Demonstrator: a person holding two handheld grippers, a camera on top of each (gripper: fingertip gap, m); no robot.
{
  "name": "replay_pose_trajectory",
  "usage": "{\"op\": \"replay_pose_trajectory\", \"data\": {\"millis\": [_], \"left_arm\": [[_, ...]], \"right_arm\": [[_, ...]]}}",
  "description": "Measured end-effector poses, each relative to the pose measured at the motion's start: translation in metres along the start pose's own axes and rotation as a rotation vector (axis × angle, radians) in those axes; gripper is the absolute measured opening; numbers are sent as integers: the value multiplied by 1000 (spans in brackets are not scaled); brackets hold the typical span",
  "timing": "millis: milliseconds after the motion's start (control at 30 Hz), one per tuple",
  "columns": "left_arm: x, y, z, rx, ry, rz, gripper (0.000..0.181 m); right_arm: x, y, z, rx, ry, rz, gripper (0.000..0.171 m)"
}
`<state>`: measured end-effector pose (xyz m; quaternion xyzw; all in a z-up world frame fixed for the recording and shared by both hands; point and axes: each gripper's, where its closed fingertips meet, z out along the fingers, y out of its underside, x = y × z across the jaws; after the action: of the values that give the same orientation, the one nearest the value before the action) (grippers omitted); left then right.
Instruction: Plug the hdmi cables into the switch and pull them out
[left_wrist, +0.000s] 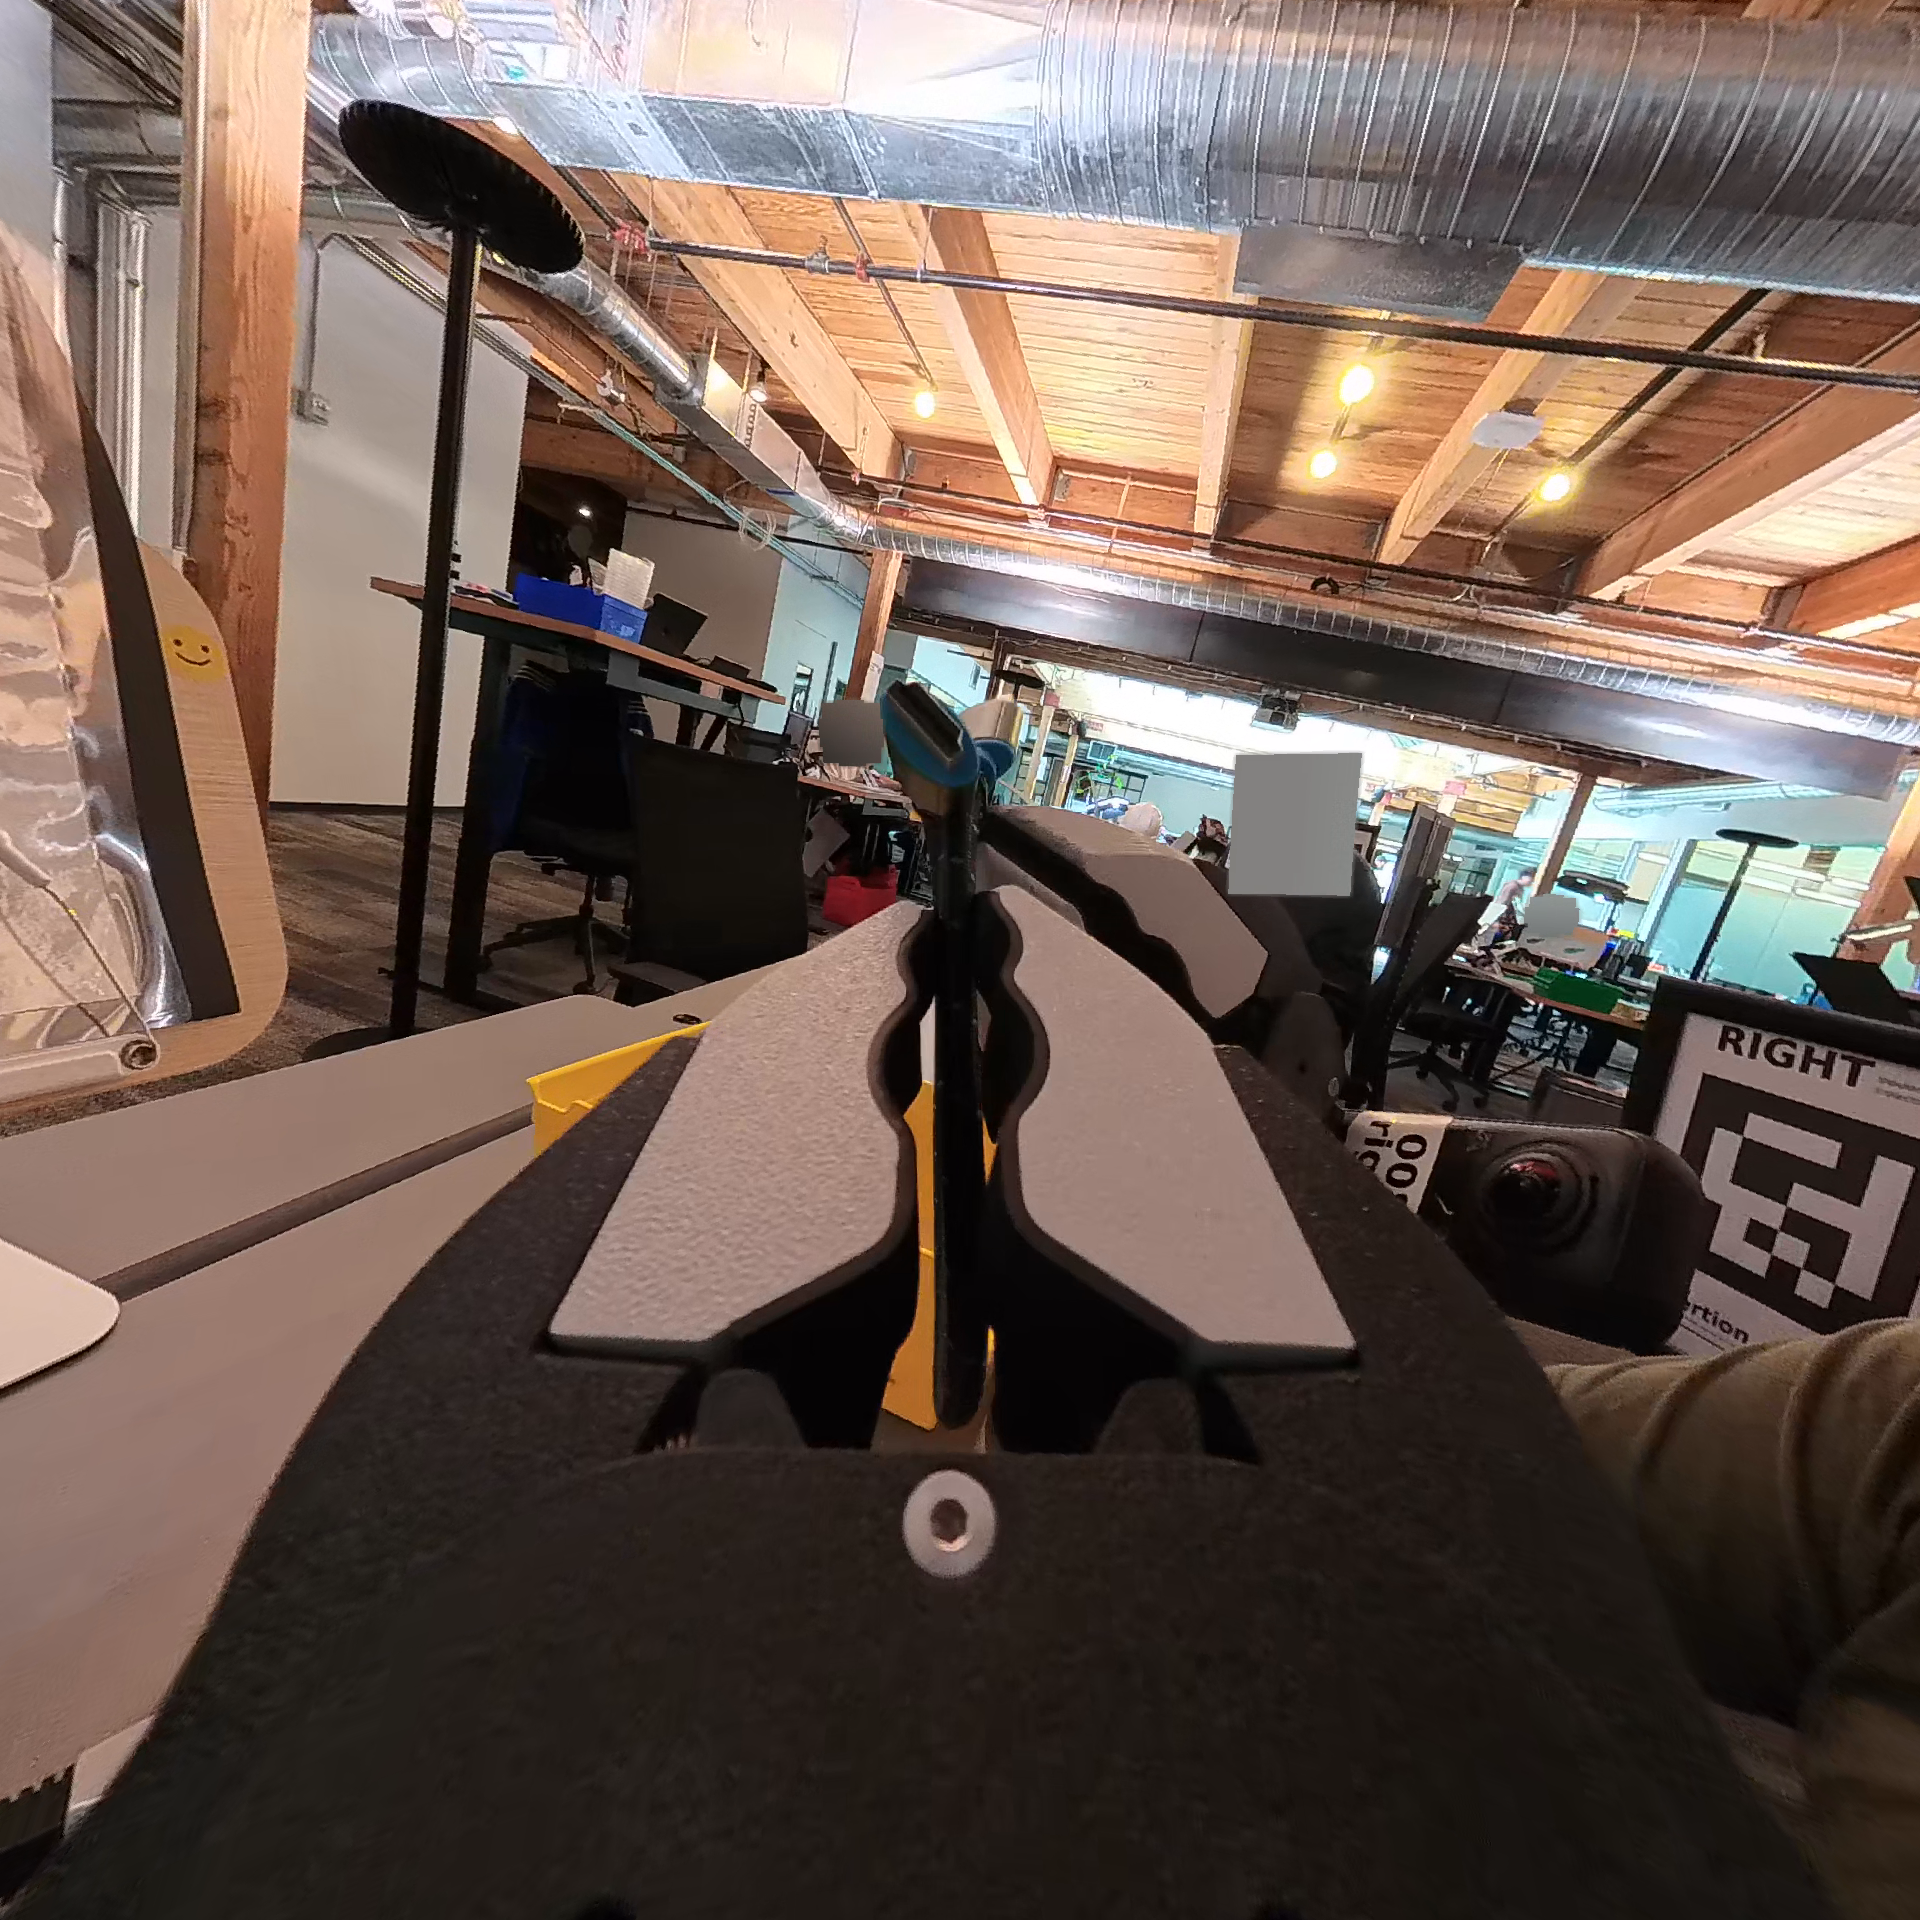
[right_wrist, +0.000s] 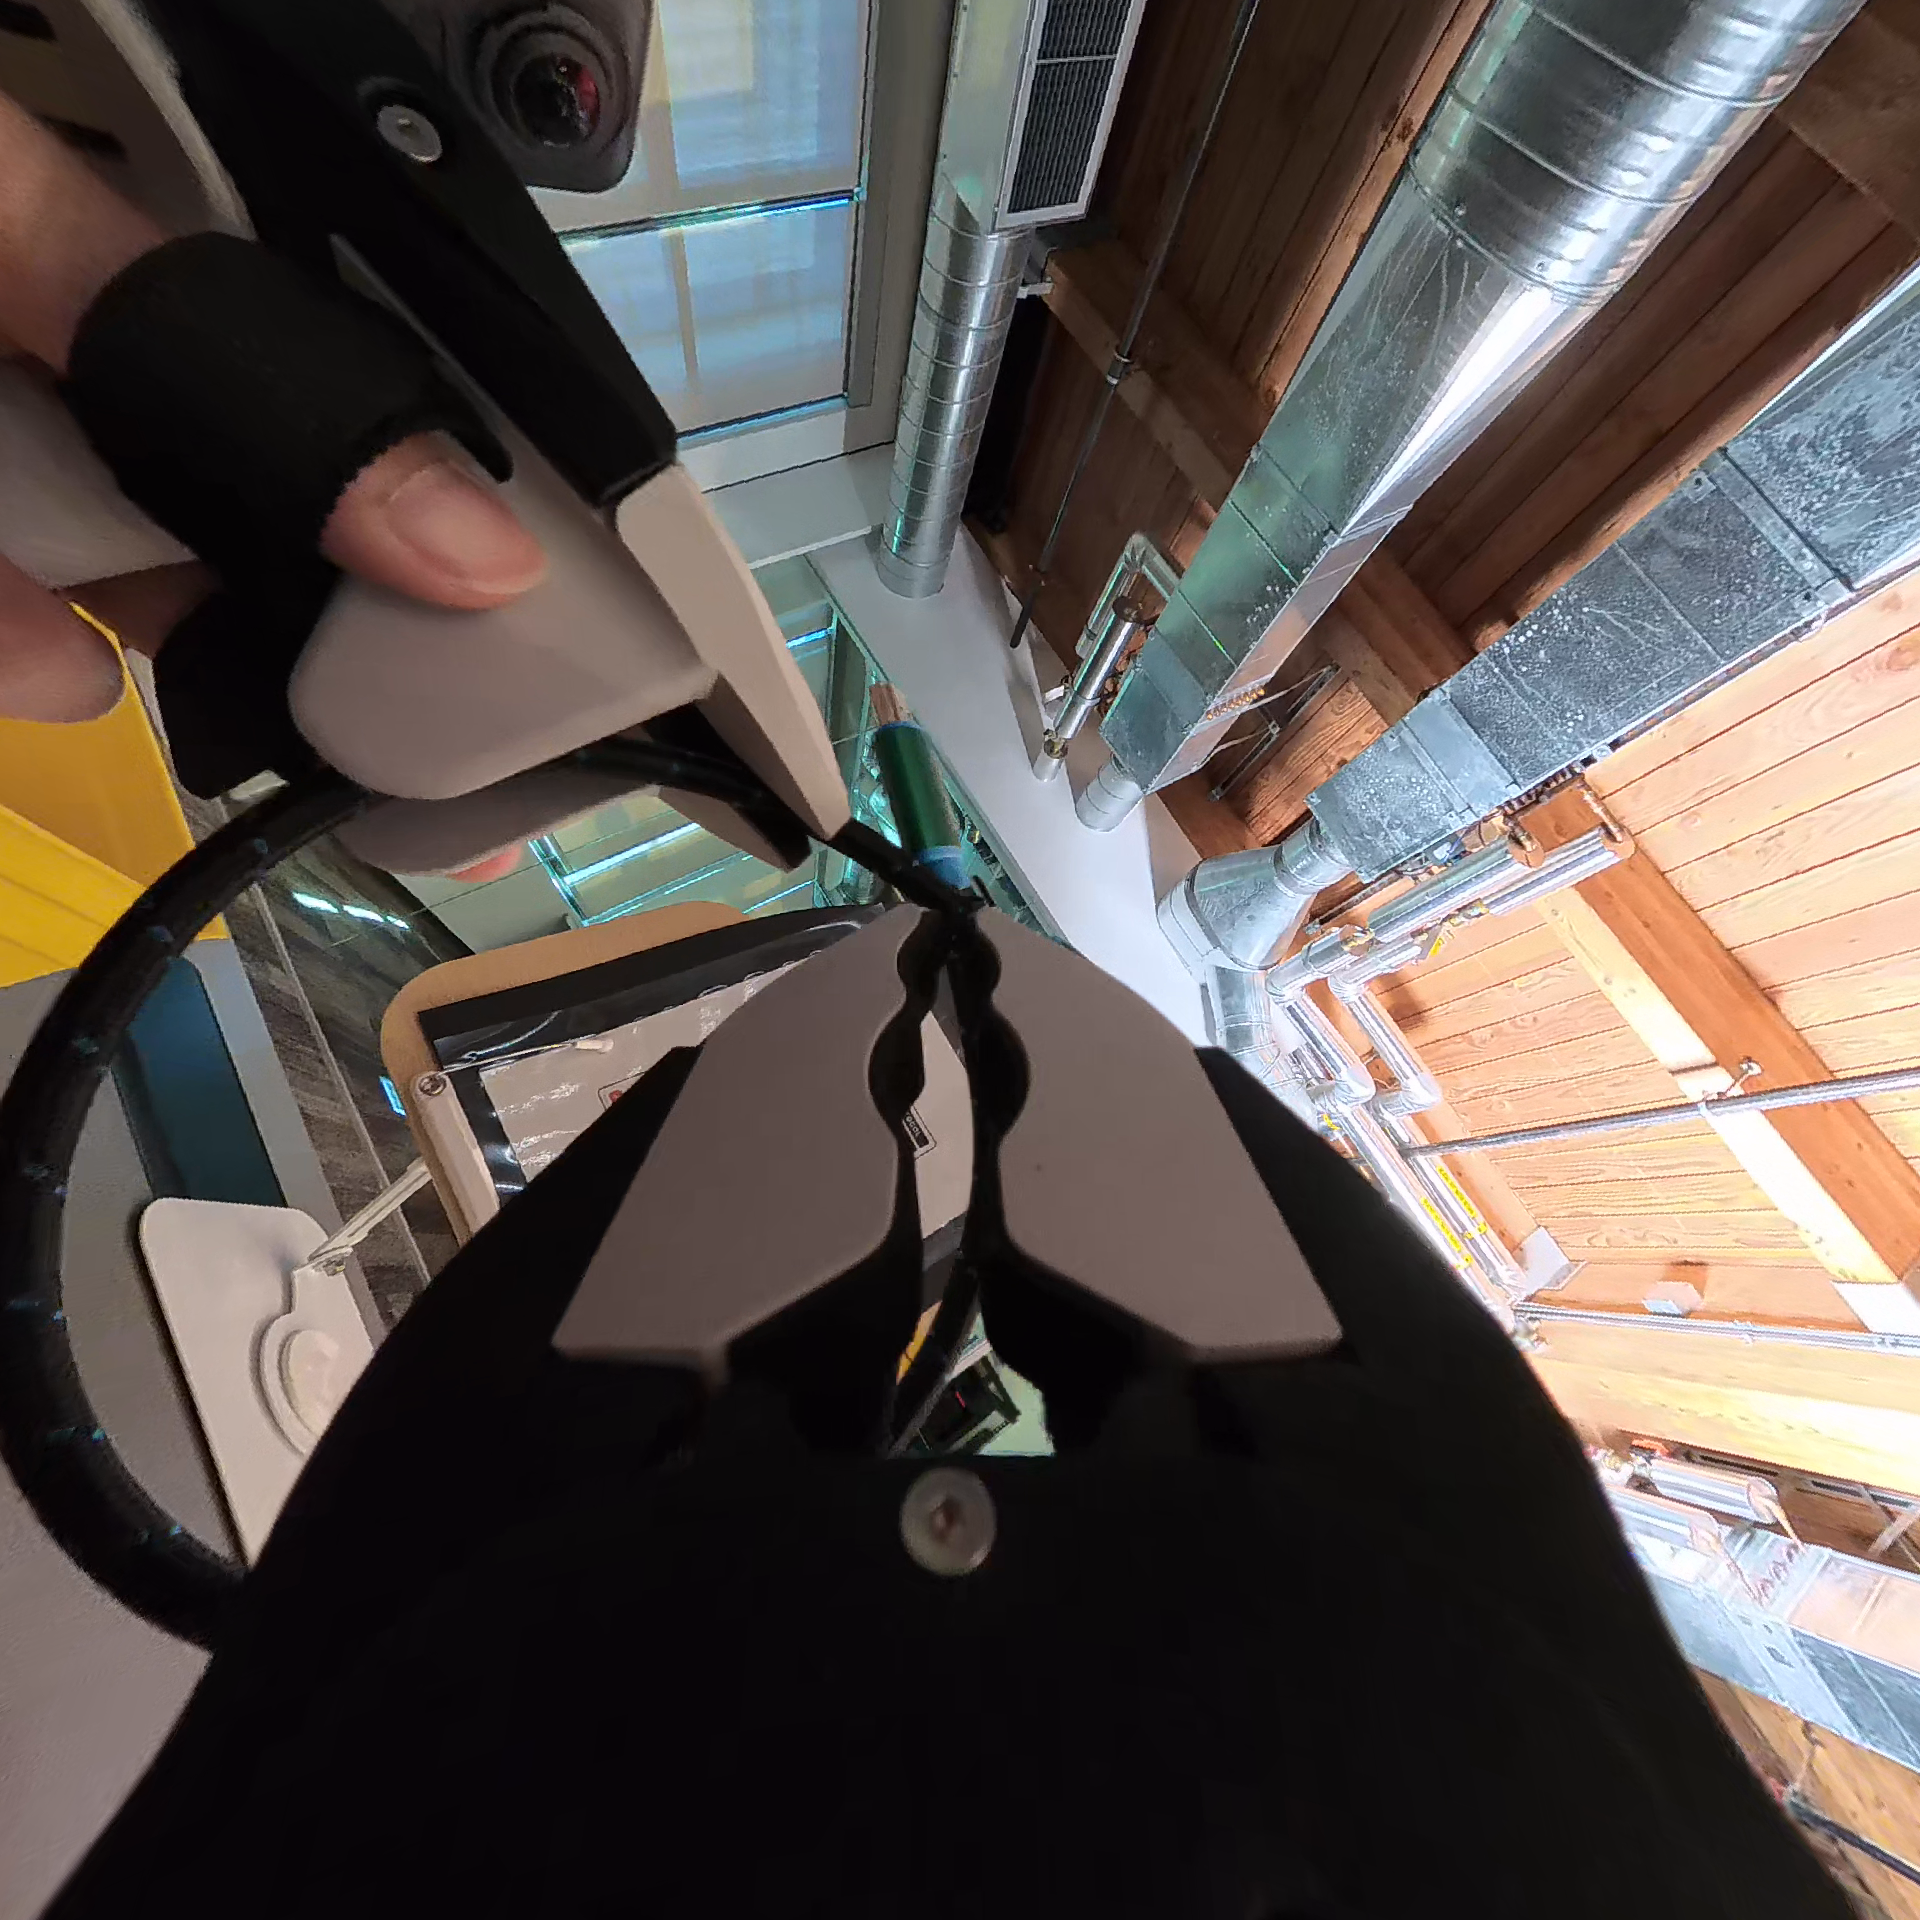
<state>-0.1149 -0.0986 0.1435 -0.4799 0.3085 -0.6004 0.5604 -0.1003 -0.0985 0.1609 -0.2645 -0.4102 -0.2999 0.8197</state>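
- Between the two grey pads of the left gripper (left_wrist: 954, 914), in the left wrist view, a black cable (left_wrist: 954, 1143) is pinched; it runs straight up the middle of the narrow gap.
- Its plug (left_wrist: 928, 740), with a blue collar and a dark flat end, stands just past the fingertips and leans a little to the left, in free air.
- Behind the fingers lies the edge of a yellow bin (left_wrist: 603, 1075) on a grey table (left_wrist: 260, 1299); the table edge runs on the left side, and beyond it the room is wide.
- Close on the right is the right gripper (left_wrist: 1153, 935), grey and black, just beside the plug, so on that side little room is left.
- Turned toward the ceiling, the right wrist view shows the right gripper (right_wrist: 951, 920) pressed onto the same cable (right_wrist: 961, 997), near its tips.
- The left gripper (right_wrist: 821, 821) comes from the upper left; its tips almost touch the right ones.
- A hand (right_wrist: 312, 457) in a black fingerless glove holds it.
- From there the cable makes a big loop at the left edge.
- The switch I cannot find in either view.
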Motion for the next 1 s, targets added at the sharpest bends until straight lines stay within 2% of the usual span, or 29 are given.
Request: {"op": "replay_pose_trajectory", "data": {"millis": [167, 467, 667, 733, 800, 900, 1000], "left_arm": [[1, -2, -1, 4, 13, -30, 7], [3, 0, 0, -11, 44, -87, 7], [3, -1, 0, -9, 29, -32, 6], [3, -2, -1, -5, -1, 58, 7], [3, -4, -1, 0, -36, 161, 7], [4, -7, -3, 9, -63, 273, 7], [2, -11, -5, 22, -60, 291, 6]], "right_arm": [[-4, 0, 1, -2, -14, -25, 17], [0, 0, 0, -14, 23, -92, 10], [1, -1, 1, -4, -11, 7, 5], [0, -1, 2, 5, -52, 122, 5], [0, -2, 3, 28, -108, 334, 5], [-1, -5, 6, 83, -231, 760, 5], [-4, -8, 10, 145, -410, 1227, 4]]}}
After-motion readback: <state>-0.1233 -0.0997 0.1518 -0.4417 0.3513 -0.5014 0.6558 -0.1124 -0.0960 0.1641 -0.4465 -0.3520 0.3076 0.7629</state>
